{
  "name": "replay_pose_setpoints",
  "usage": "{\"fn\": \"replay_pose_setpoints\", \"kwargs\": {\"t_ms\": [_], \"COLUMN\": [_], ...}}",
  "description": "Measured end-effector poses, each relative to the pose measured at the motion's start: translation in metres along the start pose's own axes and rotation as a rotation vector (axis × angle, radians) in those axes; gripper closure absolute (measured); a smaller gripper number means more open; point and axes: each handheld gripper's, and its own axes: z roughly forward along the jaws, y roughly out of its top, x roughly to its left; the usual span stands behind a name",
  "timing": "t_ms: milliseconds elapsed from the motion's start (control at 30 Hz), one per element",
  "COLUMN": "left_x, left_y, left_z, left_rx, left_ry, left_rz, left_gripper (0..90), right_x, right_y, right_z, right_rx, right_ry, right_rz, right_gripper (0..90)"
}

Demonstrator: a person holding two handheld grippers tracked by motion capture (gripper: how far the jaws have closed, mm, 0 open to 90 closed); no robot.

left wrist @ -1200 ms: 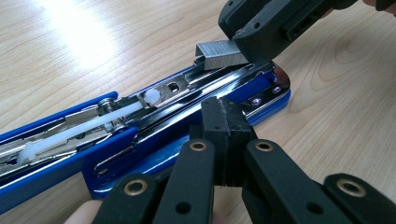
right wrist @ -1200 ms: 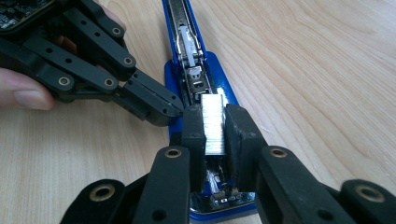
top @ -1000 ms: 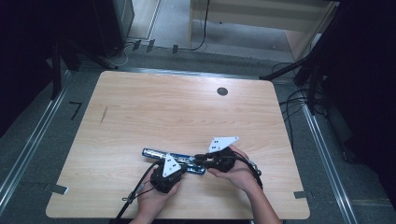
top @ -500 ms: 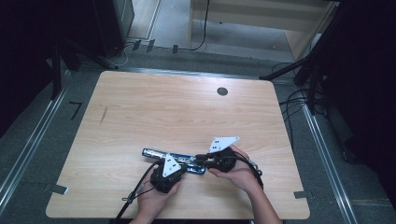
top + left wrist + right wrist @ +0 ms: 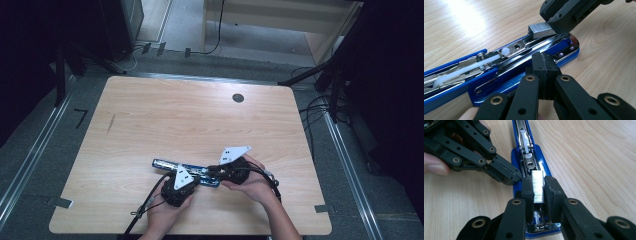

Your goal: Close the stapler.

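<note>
Near your edge of the wooden table (image 5: 150, 125), both your hands work over a blue stapler (image 5: 172, 164) that lies opened out flat, a little left of the middle and well in from every edge. Your left gripper (image 5: 543, 72) has its jaws pressed together with nothing between them, their tips touching the stapler's blue side wall just beside the chrome magazine (image 5: 524, 53). Your right gripper (image 5: 539, 188) is clamped on a strip of staples (image 5: 538, 185), held directly over the open channel at the stapler's hinge end; from the left gripper view the strip hangs at the channel's mouth, and whether it touches the metal cannot be told. The two grippers sit very close, the left one's tips just beside the right one's jaw, so room between them is tight. Along the channel the white pusher rod (image 5: 471, 68) lies in its track. Farther off, the tabletop is open wood up to the dark grommet hole (image 5: 238, 98) near the far edge.
</note>
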Motion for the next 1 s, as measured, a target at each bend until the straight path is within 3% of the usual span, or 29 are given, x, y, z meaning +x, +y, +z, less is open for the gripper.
{"fn": "replay_pose_setpoints", "kwargs": {"t_ms": [500,1000], "left_x": [-0.0001,0.0003], "left_y": [-0.0001,0.0], "left_z": [0.0001,0.0], "left_rx": [-0.001,0.0], "left_ry": [-0.001,-0.006], "left_rz": [-0.003,-0.007], "left_gripper": [90.0,90.0], "right_x": [-0.0028,-0.0068], "right_y": [-0.0003,-0.0016], "right_z": [-0.0002,-0.0007], "right_rx": [-0.003,-0.009], "right_ry": [0.016,0.039], "right_rz": [-0.006,0.03], "right_gripper": [80.0,79.6]}}
